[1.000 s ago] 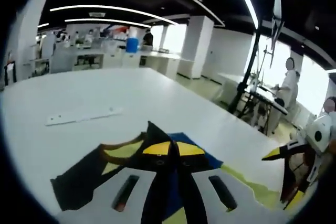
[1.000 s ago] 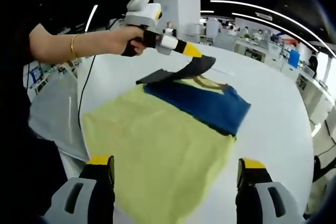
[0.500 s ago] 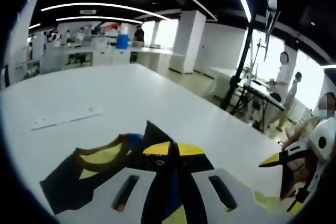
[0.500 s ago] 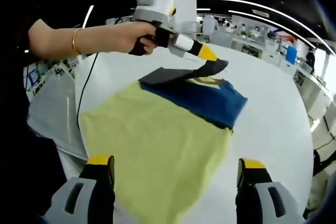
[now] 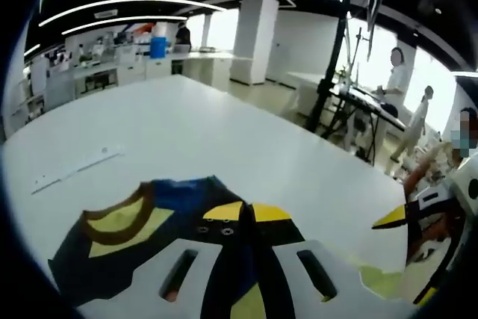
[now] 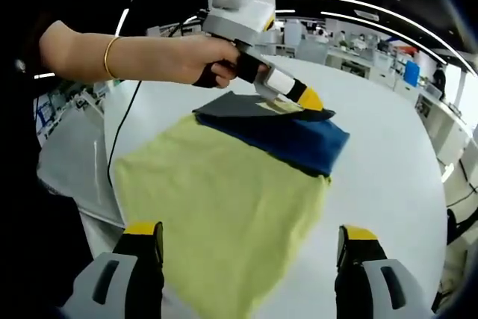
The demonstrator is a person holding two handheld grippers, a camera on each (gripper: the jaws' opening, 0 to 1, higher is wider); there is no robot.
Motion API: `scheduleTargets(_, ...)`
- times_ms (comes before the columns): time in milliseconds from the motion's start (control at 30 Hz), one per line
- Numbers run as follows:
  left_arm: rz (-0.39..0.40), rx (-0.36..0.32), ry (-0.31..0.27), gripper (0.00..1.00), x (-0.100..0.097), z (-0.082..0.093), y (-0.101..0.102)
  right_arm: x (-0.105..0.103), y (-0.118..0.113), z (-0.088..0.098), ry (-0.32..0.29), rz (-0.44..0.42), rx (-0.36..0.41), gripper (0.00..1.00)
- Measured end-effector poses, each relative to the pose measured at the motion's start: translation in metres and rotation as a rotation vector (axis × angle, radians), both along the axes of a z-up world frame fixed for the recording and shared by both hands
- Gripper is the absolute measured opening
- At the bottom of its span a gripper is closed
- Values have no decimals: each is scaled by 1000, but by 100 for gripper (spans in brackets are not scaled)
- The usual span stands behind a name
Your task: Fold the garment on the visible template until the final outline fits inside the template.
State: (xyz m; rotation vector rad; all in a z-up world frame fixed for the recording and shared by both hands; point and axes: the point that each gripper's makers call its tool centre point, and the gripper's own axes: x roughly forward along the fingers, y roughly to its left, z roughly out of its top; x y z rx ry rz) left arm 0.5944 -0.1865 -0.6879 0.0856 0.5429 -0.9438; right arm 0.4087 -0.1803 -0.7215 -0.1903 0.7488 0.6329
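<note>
White table in an open-plan lab carries the garment, a yellow and blue T-shirt lying flat, its hem toward the near edge and its collar end farther in. Left gripper is clamped on a dark fold of cloth at the collar end, carrying it low over the blue part. Right gripper hovers over the hem, jaws wide, holding nothing. Fabric looks light, limp and soft; pinch at edges or corners. Template not discernible.

Yellow garment with blue panel, perhaps brown collar, white table
</note>
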Motion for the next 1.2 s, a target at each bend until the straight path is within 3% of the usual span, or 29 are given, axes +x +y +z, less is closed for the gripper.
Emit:
scheduleTargets(133, -45, 36, -21, 0, -7, -6, -9, -3, -2, -2, 6, -5, -1, 96)
scheduleTargets(400, -34, 82, -15, 0, -5, -22, -12, -8, -5, -5, 15, -17, -4, 96)
scheduleTargets(700, -77, 117, 35, 1, -23, -46, -24, -6, -6, -3, 7, -23, -2, 96)
scheduleTargets(767, -131, 41, 87, 0, -36, -45, -36, -4, -6, -2, 4, -22, 0, 96)
scheduleTargets(800, -131, 62, 86, 0, -37, -48, -34, -4, -6, -1, 3, -21, 1, 96)
scheduleTargets(867, -141, 76, 76, 7, -39, -49, -34, -3, -6, -1, 2, -21, 3, 96)
scheduleTargets(1000, -159, 32, 71, 22, -42, -40, -35, -3, -5, -2, 6, -14, 8, 97)
scheduleTargets(1067, -193, -1, 0, 30, -42, -30, -37, -3, -4, -1, 4, -6, 5, 98)
scheduleTargets(1200, -223, -26, -25, 45, -46, -21, -29, -1, -2, 2, 6, 15, 12, 99)
